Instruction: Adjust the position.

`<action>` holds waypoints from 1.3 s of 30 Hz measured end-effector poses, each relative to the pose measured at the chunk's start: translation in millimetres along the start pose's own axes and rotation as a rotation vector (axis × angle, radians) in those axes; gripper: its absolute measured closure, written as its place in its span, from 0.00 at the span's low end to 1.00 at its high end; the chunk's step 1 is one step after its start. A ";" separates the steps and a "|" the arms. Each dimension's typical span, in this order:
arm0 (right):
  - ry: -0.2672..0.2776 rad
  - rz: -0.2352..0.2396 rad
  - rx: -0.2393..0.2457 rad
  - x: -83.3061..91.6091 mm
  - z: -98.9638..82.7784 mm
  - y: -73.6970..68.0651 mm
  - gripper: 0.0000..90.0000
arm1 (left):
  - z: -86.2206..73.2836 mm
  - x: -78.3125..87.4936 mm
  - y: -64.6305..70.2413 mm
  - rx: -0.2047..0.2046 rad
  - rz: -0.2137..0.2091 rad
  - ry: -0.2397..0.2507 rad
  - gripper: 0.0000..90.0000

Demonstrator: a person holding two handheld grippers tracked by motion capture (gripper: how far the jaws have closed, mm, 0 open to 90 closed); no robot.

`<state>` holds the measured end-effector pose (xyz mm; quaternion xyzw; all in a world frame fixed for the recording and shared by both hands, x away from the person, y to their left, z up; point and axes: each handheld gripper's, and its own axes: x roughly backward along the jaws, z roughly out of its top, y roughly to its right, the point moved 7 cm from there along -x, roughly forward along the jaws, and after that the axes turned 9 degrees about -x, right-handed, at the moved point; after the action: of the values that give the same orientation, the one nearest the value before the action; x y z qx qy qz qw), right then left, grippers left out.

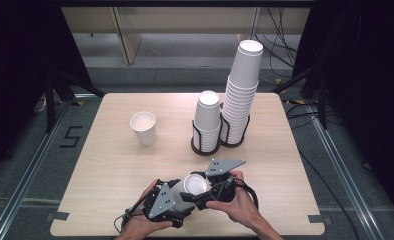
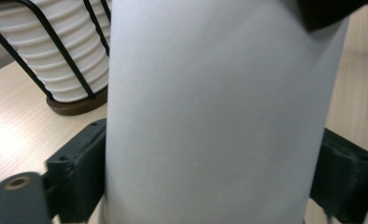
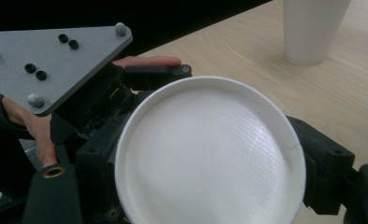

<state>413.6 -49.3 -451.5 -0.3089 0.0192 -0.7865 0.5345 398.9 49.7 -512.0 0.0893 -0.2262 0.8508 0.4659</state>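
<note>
1. Both hands sit at the near edge of the worktop (image 1: pixel 115 165), and a white paper cup (image 1: pixel 192 185) lies on its side between the left tool (image 1: pixel 177 210) and the right tool (image 1: pixel 201 196).
2. In the left tool's own view, the cup's wall (image 2: pixel 215 112) stands between the two black jaws, one at each flank. The jaws look to sit right at the wall, but I cannot tell whether they press it or stand just off it.
3. In the right tool's own view, the cup's open mouth (image 3: pixel 210 149) faces the camera, a jaw on each side of the rim, tight against it: clamped on the cup.
4. The left hand (image 3: pixel 37 126) and its grey three-cornered plate (image 3: pixel 51 60) show just behind the cup.
5. Farther back on the worktop, a single cup (image 1: pixel 143 127) stands upright, mouth up, well apart from the hands.
6. To its right, two wire holders stand side by side: a short stack of cups (image 1: pixel 207 120) and, touching close, a tall stack (image 1: pixel 241 95) leaning slightly.
</note>
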 end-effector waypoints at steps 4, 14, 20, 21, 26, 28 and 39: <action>0.016 -0.011 0.016 4.6 5.1 -1.8 0.28 | 2.6 0.9 -2.9 0.046 0.005 0.061 0.07; 0.064 0.036 -0.033 17.2 16.6 -3.4 0.28 | 13.2 8.5 -6.5 0.052 0.020 0.205 0.06; 0.090 0.042 -0.030 23.2 21.8 3.2 0.29 | 13.7 10.9 -11.3 0.064 0.040 0.241 0.04; 0.091 0.019 -0.020 24.9 22.0 5.6 0.29 | 13.7 10.9 -11.8 0.065 0.040 0.245 0.04; 0.098 0.058 -0.066 26.0 22.1 5.5 0.29 | 11.2 9.3 -12.6 0.086 0.029 0.239 0.00; 0.107 0.069 -0.083 27.8 23.3 5.2 0.29 | 9.8 8.6 -13.1 0.085 0.024 0.244 0.00; 0.100 0.127 -0.106 20.7 20.6 -1.8 0.29 | 12.5 7.5 -5.6 0.084 -0.013 0.234 0.03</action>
<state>417.7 -60.0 -424.6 -0.2953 0.1068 -0.7633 0.5646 398.7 52.1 -496.6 0.0106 -0.1338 0.8611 0.4904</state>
